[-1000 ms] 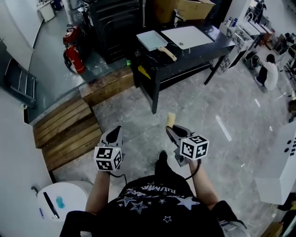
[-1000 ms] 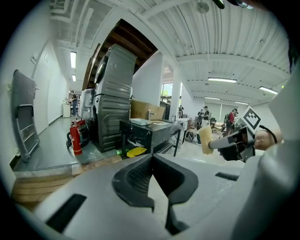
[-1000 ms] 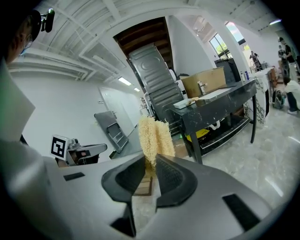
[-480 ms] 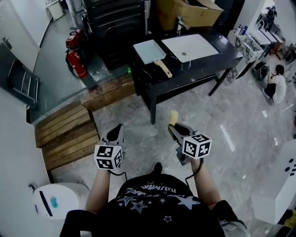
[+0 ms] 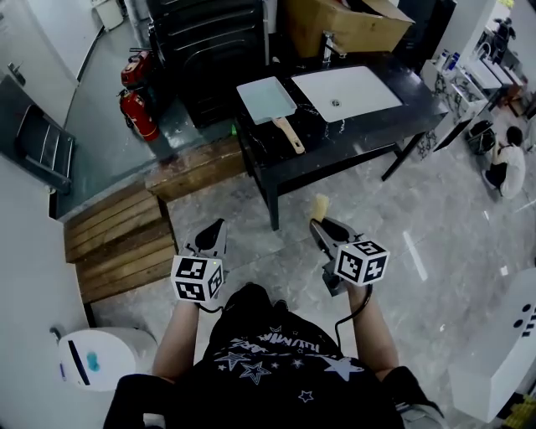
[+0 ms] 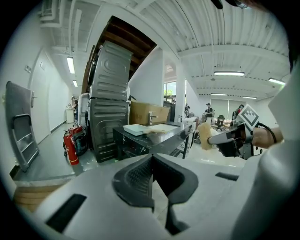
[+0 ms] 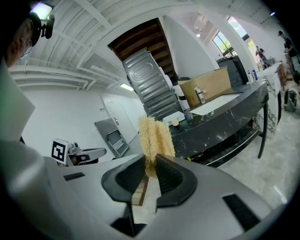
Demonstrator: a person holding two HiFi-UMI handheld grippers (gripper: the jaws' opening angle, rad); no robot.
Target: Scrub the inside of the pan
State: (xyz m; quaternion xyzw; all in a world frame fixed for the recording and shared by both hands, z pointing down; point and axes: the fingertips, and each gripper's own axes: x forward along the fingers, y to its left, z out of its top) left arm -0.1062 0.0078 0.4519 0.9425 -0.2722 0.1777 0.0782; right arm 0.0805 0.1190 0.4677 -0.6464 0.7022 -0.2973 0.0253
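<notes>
A pale rectangular pan (image 5: 266,97) with a wooden handle (image 5: 291,135) lies on the black counter (image 5: 335,138), left of a white sink (image 5: 347,92). It shows small in the left gripper view as the pan (image 6: 137,129) and in the right gripper view as the pan (image 7: 174,117). My right gripper (image 5: 321,222) is shut on a yellow loofah scrubber (image 5: 320,206), which stands up between the jaws as the scrubber (image 7: 154,136). My left gripper (image 5: 213,236) is shut with nothing in it. Both are held at waist height, well short of the counter.
Two red fire extinguishers (image 5: 134,105) stand at the back left beside a dark metal cabinet (image 5: 209,42). Wooden pallets (image 5: 126,239) lie left of my path. A cardboard box (image 5: 352,25) sits behind the sink. A white bin (image 5: 100,356) is at my lower left. A person crouches at far right.
The counter with the pan has come nearer and slid down in the head view as I walk toward it. Both grippers kept their pose, the right still holding the scrubber.
</notes>
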